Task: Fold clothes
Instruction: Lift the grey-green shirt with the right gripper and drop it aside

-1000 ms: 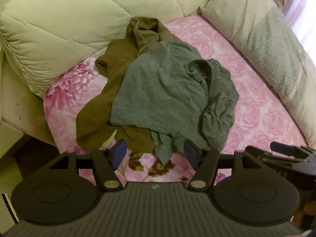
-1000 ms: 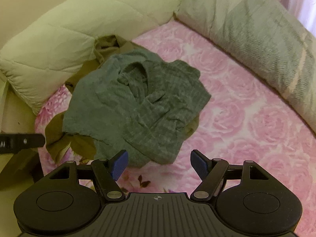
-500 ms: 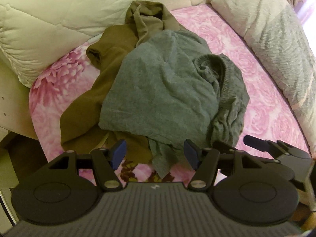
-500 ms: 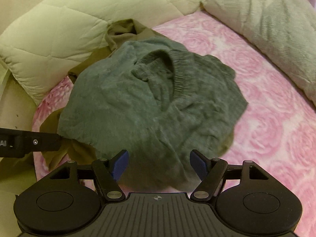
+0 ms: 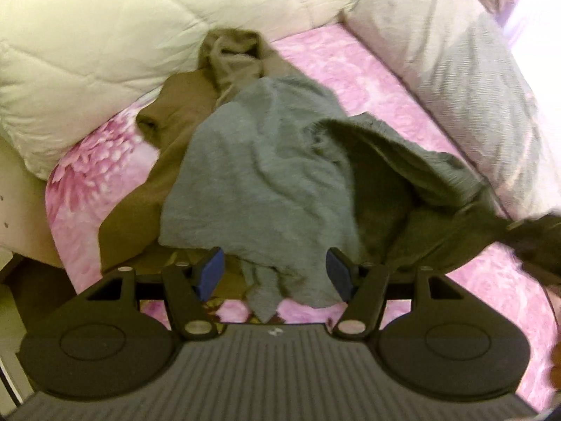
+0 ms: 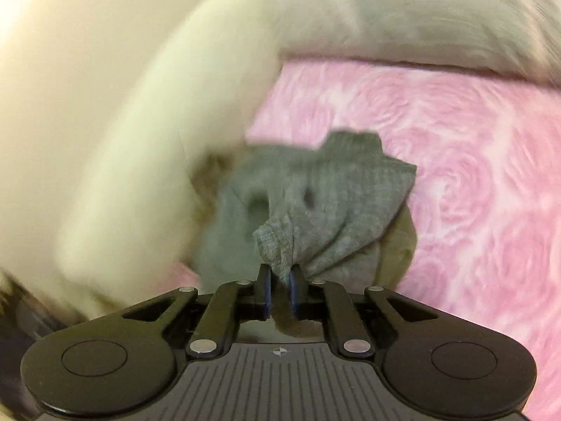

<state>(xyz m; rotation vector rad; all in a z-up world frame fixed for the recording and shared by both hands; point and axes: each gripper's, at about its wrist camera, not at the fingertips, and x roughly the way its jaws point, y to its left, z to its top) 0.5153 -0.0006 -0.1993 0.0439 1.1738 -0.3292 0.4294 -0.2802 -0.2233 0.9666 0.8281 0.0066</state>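
Note:
A grey knit garment [image 5: 266, 182] lies crumpled on top of an olive-brown garment [image 5: 182, 105] on the bed. My left gripper [image 5: 275, 273] hovers open over the pile's near edge, and the grey hem lies below its wide-apart pads without touching them. In the left wrist view my right gripper [image 5: 536, 242] is a dark blur at the right, stretching a grey fold toward itself. In its own view the right gripper [image 6: 280, 287] has its jaws closing, and a bunch of the grey garment [image 6: 333, 193] is pinched between the pads. Olive cloth [image 6: 399, 245] shows underneath.
The pink rose-patterned sheet [image 5: 350, 59] covers the bed. A cream quilt [image 5: 105, 35] is bunched along the far left, and a grey-and-white pillow [image 5: 455, 70] runs down the right side. The bed's edge [image 5: 21, 210] drops off at the left.
My right gripper went from open to pinching the grey garment's edge and swung right, drawing a fold out with it. The left gripper stayed open and shifted slightly.

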